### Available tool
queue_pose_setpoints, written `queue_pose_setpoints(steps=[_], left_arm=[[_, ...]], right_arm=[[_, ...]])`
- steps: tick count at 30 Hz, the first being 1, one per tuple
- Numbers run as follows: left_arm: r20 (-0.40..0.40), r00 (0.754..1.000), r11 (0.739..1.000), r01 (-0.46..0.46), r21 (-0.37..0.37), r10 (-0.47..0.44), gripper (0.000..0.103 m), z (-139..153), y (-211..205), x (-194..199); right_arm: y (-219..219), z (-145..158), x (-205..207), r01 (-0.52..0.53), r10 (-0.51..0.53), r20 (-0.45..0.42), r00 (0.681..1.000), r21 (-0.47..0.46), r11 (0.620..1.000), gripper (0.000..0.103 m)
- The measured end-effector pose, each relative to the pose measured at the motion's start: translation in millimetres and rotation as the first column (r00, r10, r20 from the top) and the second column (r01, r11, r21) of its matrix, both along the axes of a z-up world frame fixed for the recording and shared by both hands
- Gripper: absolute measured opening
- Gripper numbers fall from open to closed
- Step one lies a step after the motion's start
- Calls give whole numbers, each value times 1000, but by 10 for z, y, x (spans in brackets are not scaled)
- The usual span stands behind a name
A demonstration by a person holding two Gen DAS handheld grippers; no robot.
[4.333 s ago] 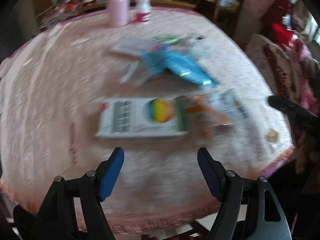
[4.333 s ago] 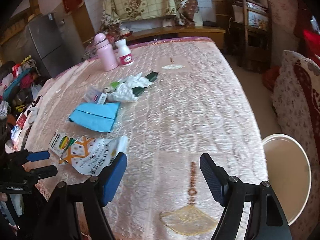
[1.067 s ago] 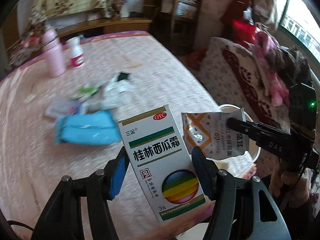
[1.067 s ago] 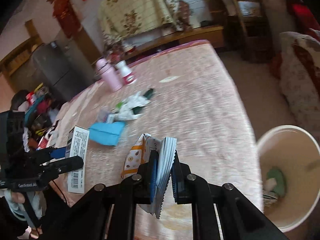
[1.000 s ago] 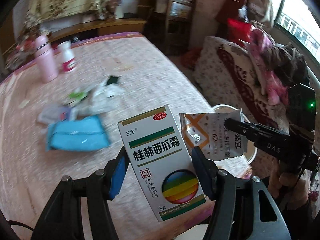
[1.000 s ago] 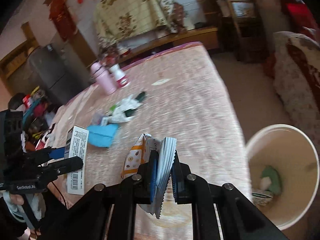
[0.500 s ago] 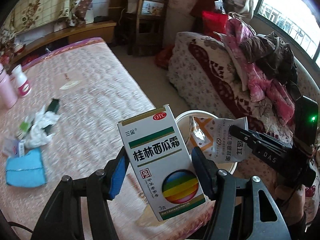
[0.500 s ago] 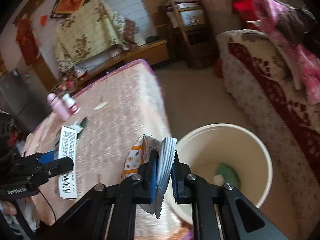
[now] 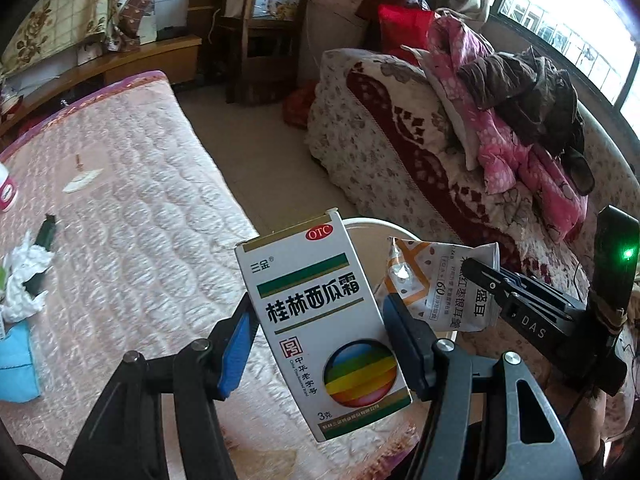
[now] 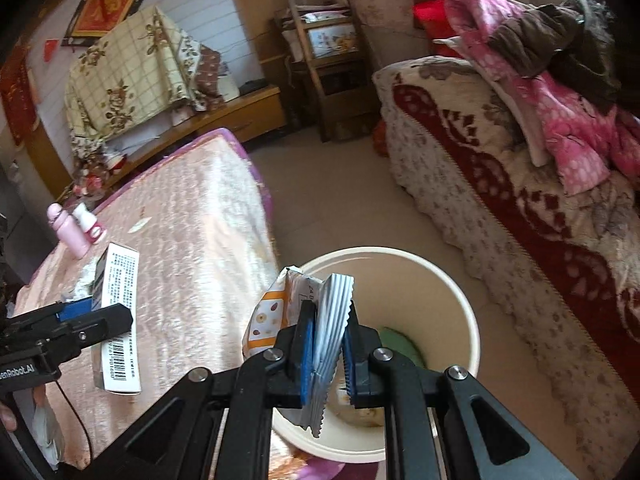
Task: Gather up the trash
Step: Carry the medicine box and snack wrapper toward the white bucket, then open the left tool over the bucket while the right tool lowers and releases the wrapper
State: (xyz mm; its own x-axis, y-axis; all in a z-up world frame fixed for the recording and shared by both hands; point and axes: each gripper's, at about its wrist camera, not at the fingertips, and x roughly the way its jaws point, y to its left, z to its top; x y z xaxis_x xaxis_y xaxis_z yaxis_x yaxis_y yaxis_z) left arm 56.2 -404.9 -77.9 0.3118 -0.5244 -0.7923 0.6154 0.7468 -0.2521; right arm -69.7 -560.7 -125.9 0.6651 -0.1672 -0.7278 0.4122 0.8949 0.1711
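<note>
The left gripper (image 9: pixel 316 336) clamps a smooth cardboard box (image 9: pixel 320 320) between its fingers, while the right gripper (image 10: pixel 326 346) pinches a crinkled, zigzag-edged foil packet (image 10: pixel 326 320) above a round cream bin (image 10: pixel 448 292).

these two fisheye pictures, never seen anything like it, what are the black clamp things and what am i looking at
No robot here: a person carries a hand-held two-finger clamp in each hand, and each clamp has a wide-angle camera looking along its fingers. So each picture is taken from one clamp.

In the left clamp's view, the left gripper is shut on a white medicine box. The right clamp shows at the side, holding a crumpled snack wrapper.

In the right clamp's view, the right gripper pinches that wrapper above a cream waste bin on the floor, which already has some rubbish inside.

Beside the bin is a bed with a pink quilted cover. On it lie crumpled white tissue, a blue packet, a pink bottle and a small white bottle. A sofa piled with clothes stands opposite.
</note>
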Motion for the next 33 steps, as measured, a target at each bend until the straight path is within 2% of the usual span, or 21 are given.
queue_pose_setpoints(steps=[10, 24, 28, 33], left_arm=[[-6, 1000, 999, 30, 24, -30, 65, -168, -320, -27], [-22, 999, 999, 41, -18, -41, 65, -225, -409, 6], [-40, 998, 999, 38, -32, -39, 77, -235, -352, 30], [-50, 998, 999, 28, -34, -30, 78, -227, -315, 27]], right_arm=[[-223, -170, -83, 91, -92, -51, 994, -22, 996, 14], [-335, -313, -108, 171, -172, -97, 980, -19, 985, 14], [-354, -334, -99, 182, -182, -100, 978, -17, 983, 15], [-340, -375, -74, 171, -169, -111, 979, 4, 985, 16]])
